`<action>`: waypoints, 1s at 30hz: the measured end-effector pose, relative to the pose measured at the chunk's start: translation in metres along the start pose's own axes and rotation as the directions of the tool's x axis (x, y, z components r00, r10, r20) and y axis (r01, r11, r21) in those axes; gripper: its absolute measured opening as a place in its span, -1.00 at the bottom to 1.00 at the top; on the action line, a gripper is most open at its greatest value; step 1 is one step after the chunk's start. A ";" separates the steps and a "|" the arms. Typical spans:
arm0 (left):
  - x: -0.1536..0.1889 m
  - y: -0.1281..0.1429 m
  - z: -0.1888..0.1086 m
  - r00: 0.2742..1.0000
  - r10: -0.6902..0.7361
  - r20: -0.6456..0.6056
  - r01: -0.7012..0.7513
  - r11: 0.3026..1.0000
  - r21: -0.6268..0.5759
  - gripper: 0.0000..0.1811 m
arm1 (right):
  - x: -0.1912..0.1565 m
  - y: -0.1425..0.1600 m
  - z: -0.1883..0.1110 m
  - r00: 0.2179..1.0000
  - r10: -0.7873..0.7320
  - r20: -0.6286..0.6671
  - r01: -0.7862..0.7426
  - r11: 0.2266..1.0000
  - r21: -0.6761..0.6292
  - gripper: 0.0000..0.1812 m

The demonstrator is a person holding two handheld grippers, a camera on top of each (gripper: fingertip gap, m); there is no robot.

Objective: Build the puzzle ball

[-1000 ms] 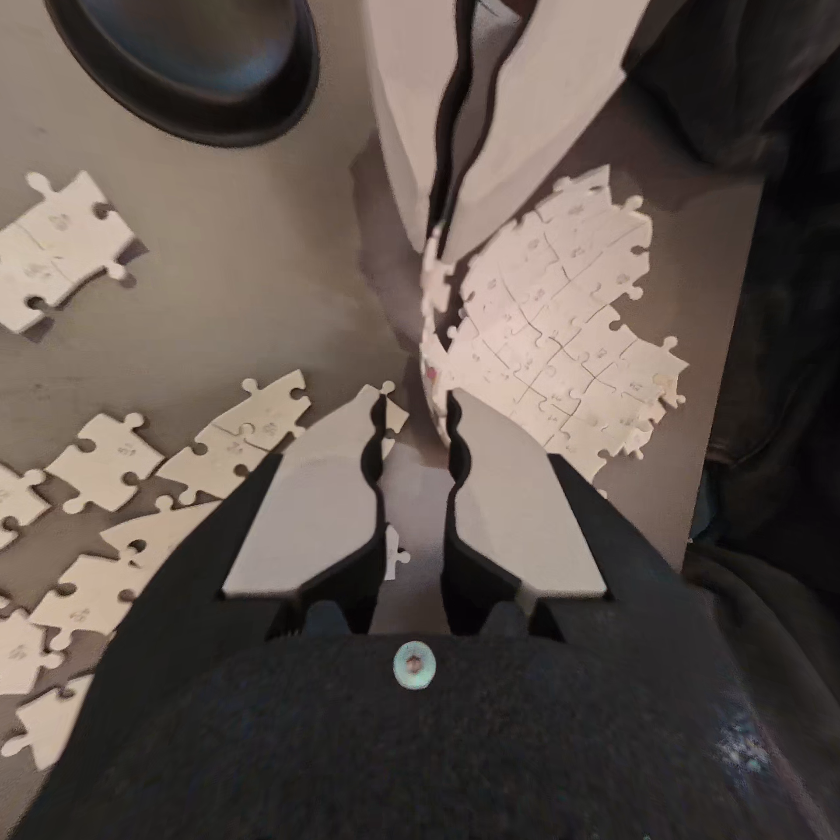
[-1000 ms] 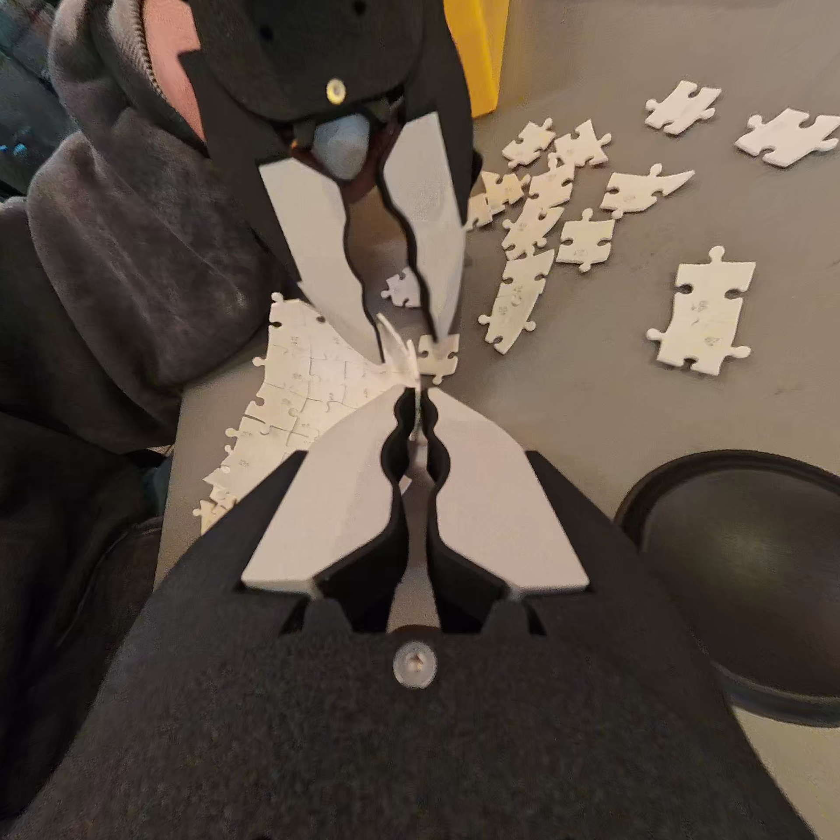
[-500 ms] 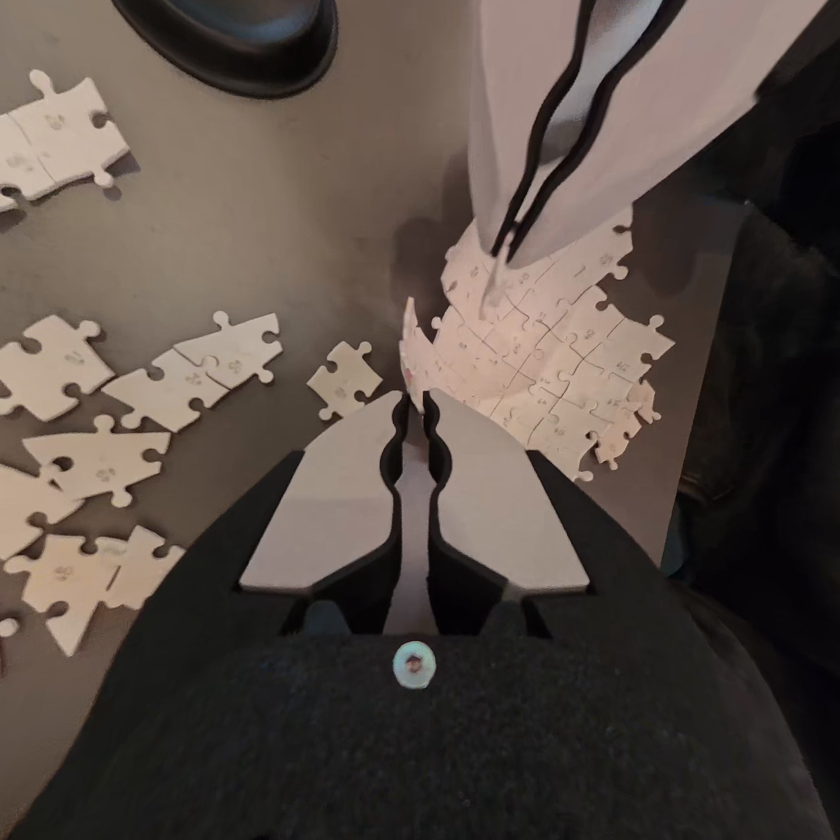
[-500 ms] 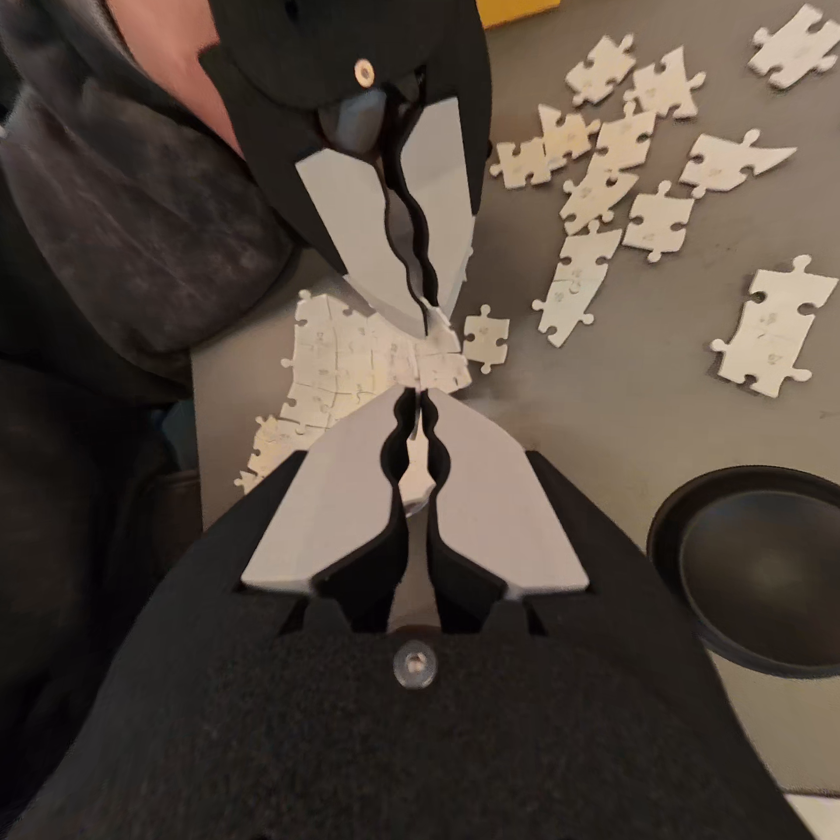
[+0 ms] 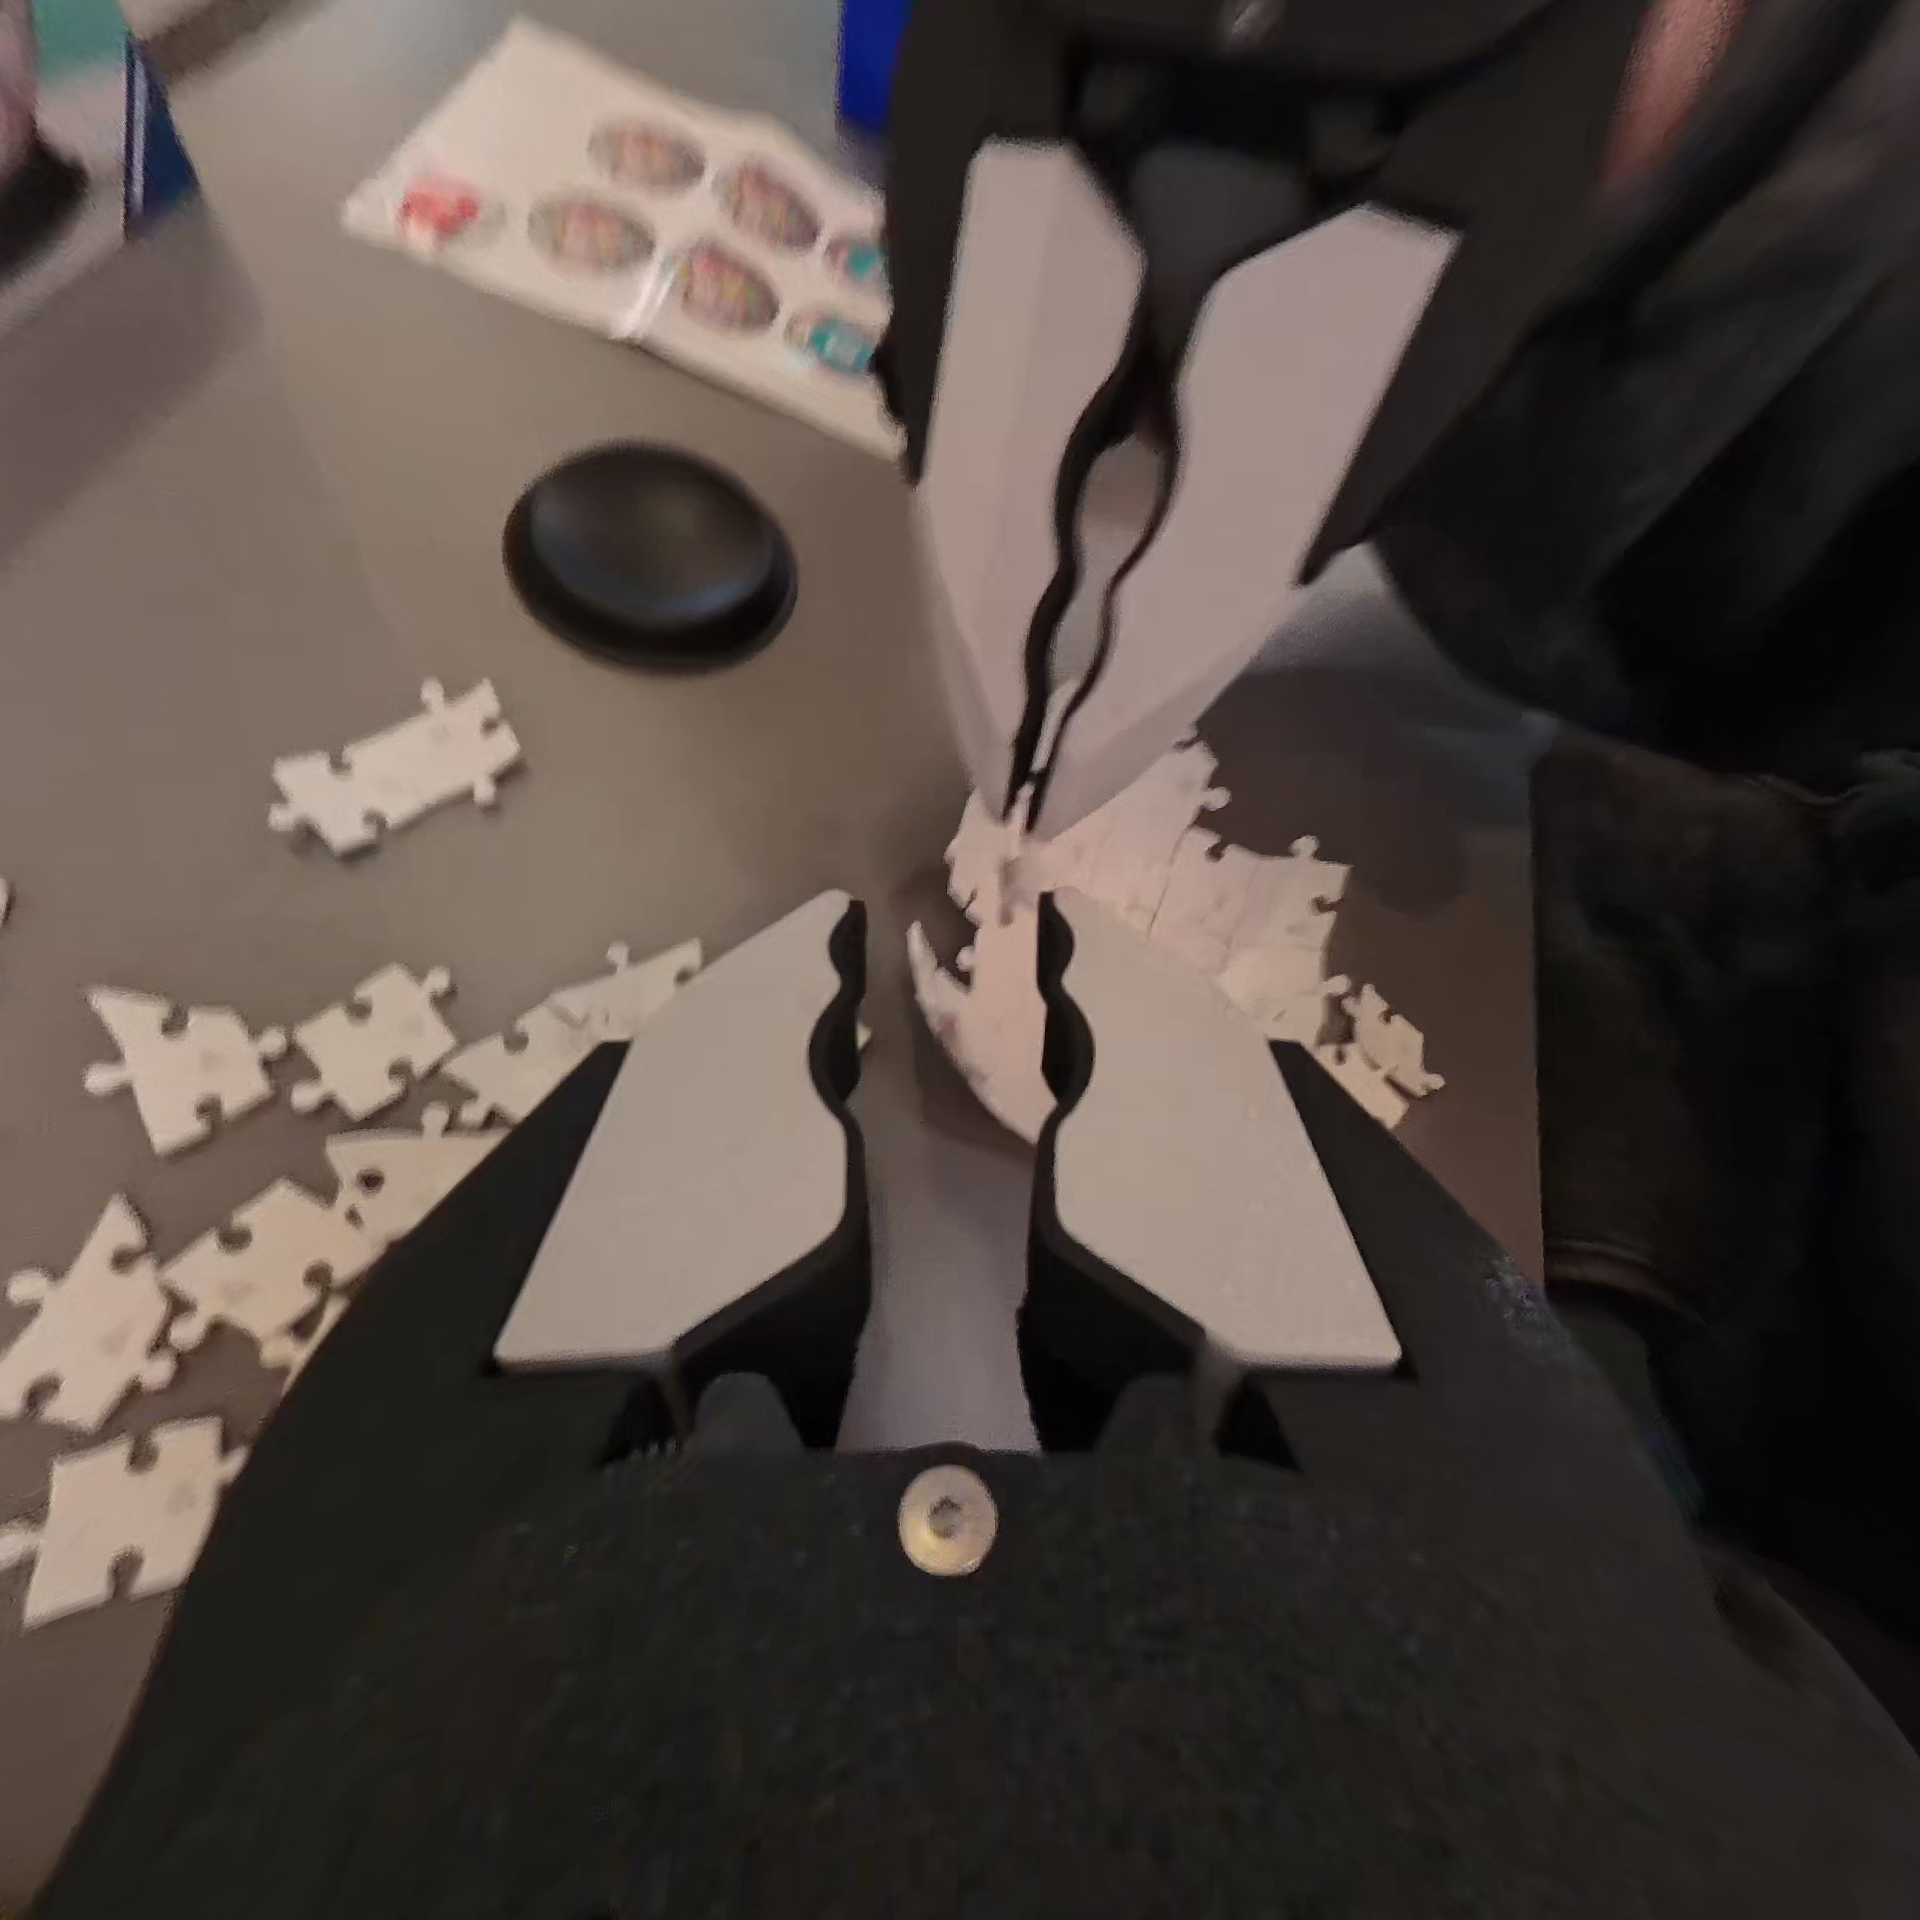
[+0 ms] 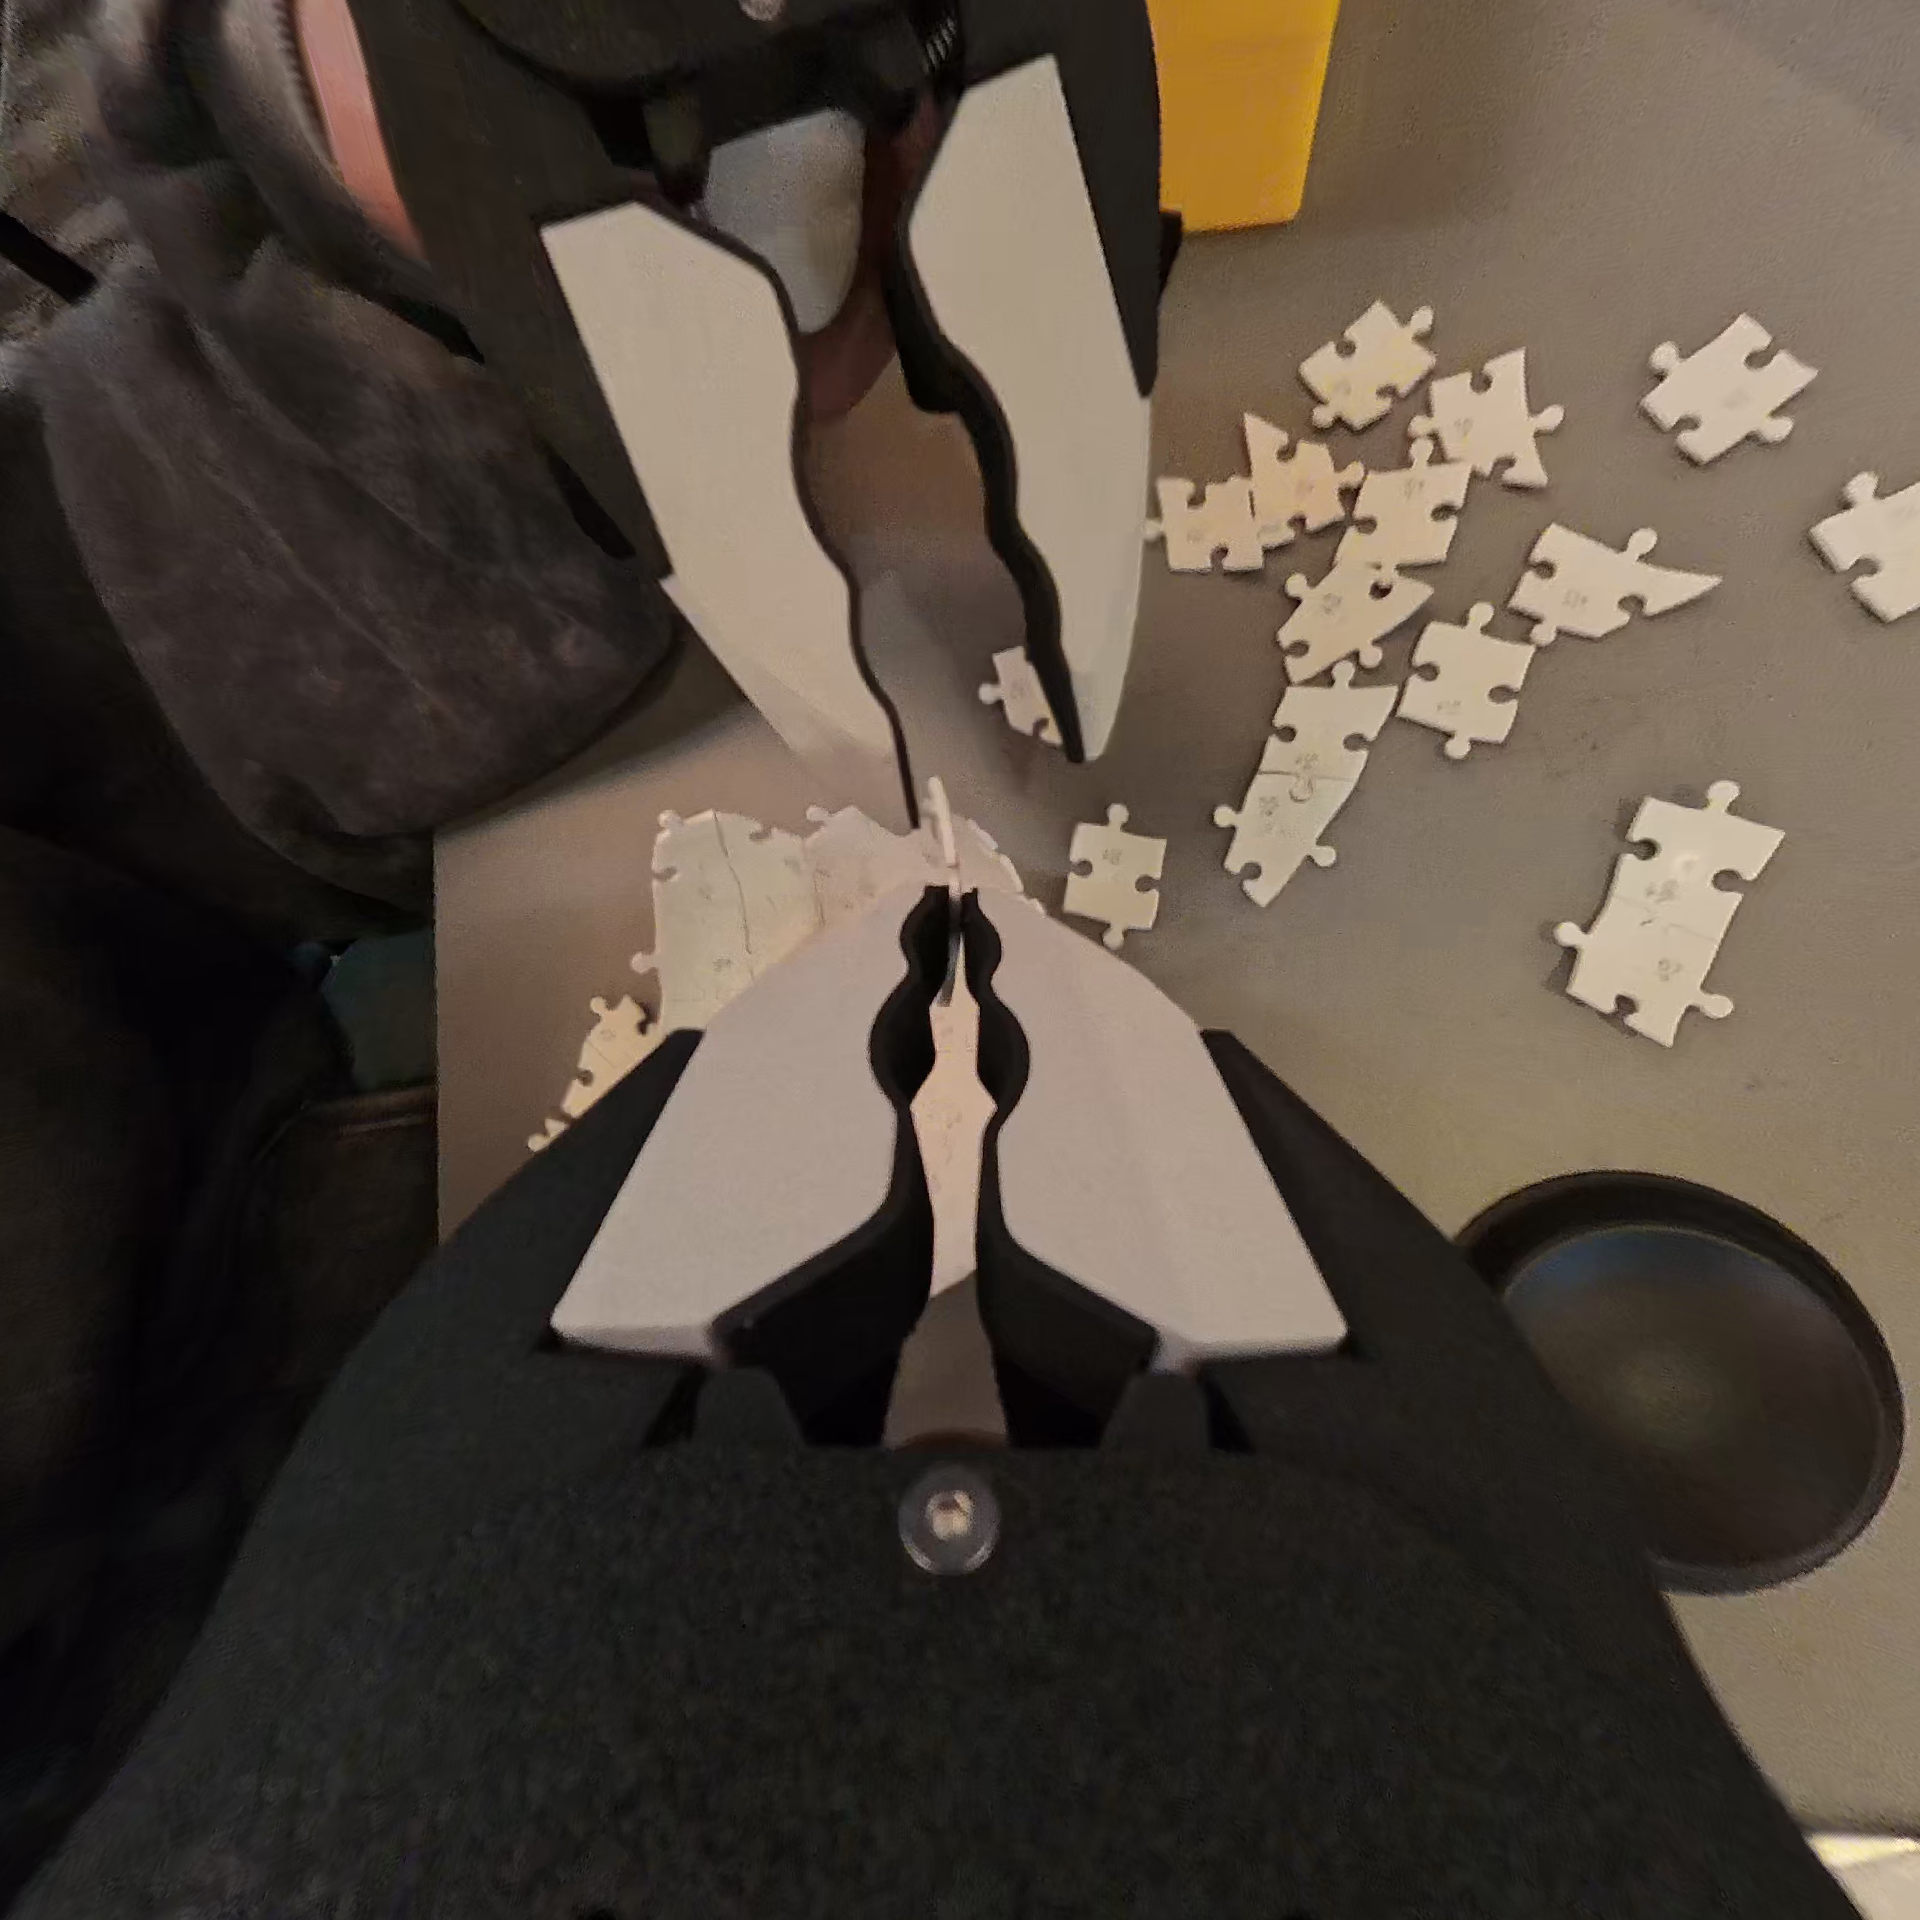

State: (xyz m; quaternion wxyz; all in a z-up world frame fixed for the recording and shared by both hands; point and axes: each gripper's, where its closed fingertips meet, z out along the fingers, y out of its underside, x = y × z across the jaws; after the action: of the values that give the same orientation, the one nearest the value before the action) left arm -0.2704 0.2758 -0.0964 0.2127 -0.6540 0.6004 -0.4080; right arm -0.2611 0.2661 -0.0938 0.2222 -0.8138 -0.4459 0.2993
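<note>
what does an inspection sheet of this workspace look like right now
surface: grey table, partly covered with pieces.
job's things: curved assembled puzzle section at the near table edge; loose white pieces scattered beside it, a few joined in pairs; single piece next to the section.
clutter: black round dish; yellow box; printed sheet at the far side.
grippers: left gripper open, one finger beside the section's rim; right gripper shut on the section's upper edge.
cables: nothing seen.
surroundings: person's dark sleeve and dark clothing past the table edge.
</note>
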 end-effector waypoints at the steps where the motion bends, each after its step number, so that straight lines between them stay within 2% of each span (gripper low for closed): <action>1: 0.008 -0.007 -0.003 0.999 0.034 -0.030 -0.032 0.999 0.044 -0.70 | -0.002 -0.002 -0.001 1.000 0.001 0.006 -0.001 1.000 0.020 -0.97; 4: 0.023 -0.015 -0.007 0.991 0.095 -0.089 -0.085 0.991 0.105 -0.76 | -0.004 -0.008 -0.002 0.999 0.016 0.033 -0.018 0.997 0.073 -0.97; 6: 0.020 -0.011 -0.004 0.992 0.094 -0.083 -0.087 0.993 0.085 -0.80 | -0.008 -0.012 -0.003 0.997 0.028 0.075 -0.037 0.993 0.111 -0.97; 9: 0.014 -0.001 0.001 0.994 0.073 -0.077 -0.070 0.997 0.044 -0.82 | -0.005 -0.010 -0.002 0.997 0.016 0.069 -0.024 0.992 0.126 -0.97; 12: 0.017 -0.005 0.004 0.991 0.075 -0.108 -0.068 0.995 0.071 -0.97 | -0.007 -0.011 -0.001 0.992 0.037 0.119 -0.058 0.983 0.176 -0.97; 15: 0.016 -0.002 0.007 0.991 0.087 -0.099 -0.082 0.995 0.051 -0.98 | -0.006 -0.009 0.001 0.992 0.028 0.125 -0.054 0.977 0.208 -0.96; 18: 0.013 0.006 0.010 0.993 0.066 -0.094 -0.067 0.998 0.002 -0.98 | -0.006 0.000 0.002 0.993 -0.026 0.114 0.009 0.988 0.152 -0.92; 24: 0.012 0.009 0.015 0.994 0.044 -0.103 -0.047 0.999 -0.024 -0.98 | -0.008 -0.014 -0.005 0.944 -0.331 0.002 0.330 0.942 0.054 -0.89; 27: 0.016 0.008 0.016 0.992 0.048 -0.117 -0.050 0.999 -0.019 -0.98 | -0.003 -0.011 0.001 0.929 -0.370 0.004 0.370 0.928 -0.030 -0.89; 30: 0.016 0.009 0.018 0.992 0.053 -0.111 -0.057 0.998 -0.026 -0.98 | -0.005 -0.010 0.005 0.922 -0.384 0.043 0.386 0.922 -0.042 -0.94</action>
State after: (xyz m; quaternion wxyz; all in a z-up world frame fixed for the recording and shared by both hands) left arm -0.2628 0.2553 -0.1093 0.1807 -0.6168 0.6350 -0.4285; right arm -0.2721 0.2675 -0.0902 0.2485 -0.7105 -0.6080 0.2525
